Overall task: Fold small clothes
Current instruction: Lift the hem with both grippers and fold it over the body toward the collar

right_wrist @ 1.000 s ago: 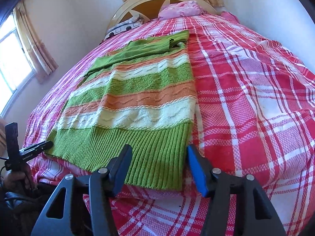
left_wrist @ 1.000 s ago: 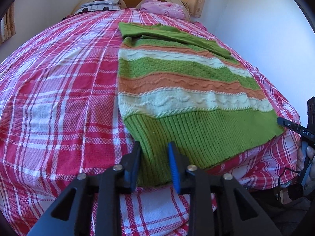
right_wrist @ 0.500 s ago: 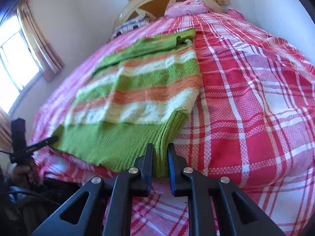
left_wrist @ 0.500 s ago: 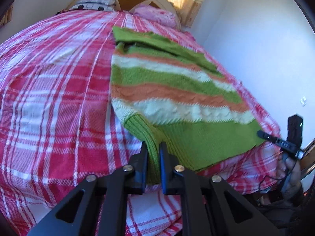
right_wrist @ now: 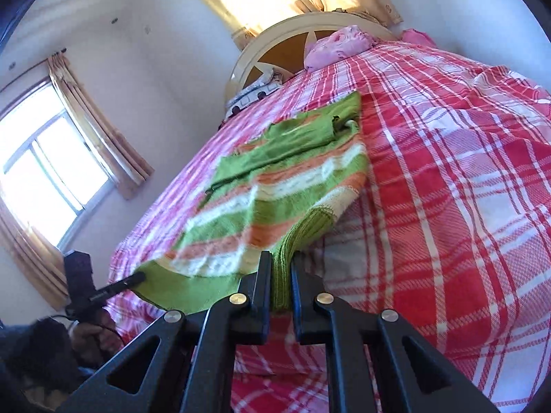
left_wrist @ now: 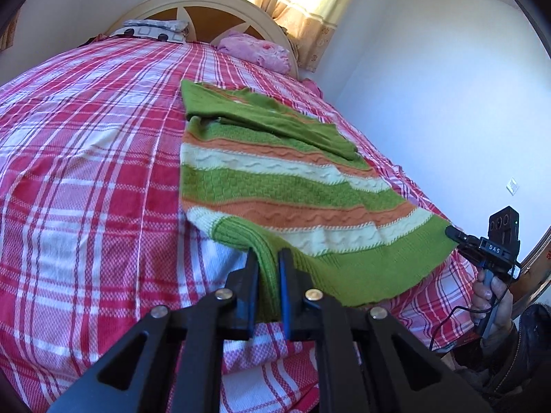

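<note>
A knitted sweater with green, orange and cream stripes lies lengthwise on the red plaid bed, its sleeves folded across the far end. My left gripper is shut on the left corner of the green ribbed hem and holds it raised off the bed. My right gripper is shut on the other hem corner of the sweater, also raised. The right gripper also shows in the left wrist view, and the left gripper in the right wrist view.
A pink pillow and a patterned pillow lie by the curved headboard. A white wall runs close along one side of the bed. A curtained window is on the opposite side.
Both grippers closed on the sweater's hem corners, then lifted them off the bed and toward the headboard, so the hem now hangs raised between them.
</note>
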### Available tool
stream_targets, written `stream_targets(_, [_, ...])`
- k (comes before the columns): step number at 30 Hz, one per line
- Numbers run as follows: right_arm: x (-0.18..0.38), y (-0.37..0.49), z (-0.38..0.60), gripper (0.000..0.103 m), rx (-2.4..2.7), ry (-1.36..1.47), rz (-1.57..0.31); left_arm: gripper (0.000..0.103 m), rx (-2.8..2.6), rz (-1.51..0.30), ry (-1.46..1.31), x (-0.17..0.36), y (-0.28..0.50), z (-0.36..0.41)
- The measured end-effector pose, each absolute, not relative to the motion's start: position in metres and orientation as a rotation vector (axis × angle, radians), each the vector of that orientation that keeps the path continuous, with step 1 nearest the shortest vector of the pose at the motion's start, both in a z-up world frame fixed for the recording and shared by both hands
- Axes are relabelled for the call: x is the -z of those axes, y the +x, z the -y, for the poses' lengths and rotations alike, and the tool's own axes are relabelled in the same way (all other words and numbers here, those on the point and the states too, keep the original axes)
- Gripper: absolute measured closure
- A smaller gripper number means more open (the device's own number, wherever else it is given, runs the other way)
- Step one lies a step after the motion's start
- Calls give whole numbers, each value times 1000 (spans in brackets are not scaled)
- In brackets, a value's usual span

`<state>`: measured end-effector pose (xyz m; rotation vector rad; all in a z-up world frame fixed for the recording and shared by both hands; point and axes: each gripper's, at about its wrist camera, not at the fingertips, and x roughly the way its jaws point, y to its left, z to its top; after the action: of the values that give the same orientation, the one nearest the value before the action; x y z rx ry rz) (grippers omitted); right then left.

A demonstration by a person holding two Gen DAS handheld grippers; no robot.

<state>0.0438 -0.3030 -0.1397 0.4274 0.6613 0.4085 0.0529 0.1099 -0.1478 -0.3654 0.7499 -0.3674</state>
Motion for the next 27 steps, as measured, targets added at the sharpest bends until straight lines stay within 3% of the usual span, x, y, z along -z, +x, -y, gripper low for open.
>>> stream_targets(27, [77,133,281,94,-444,423,-561,98,401,-595,-444,99,136,-136])
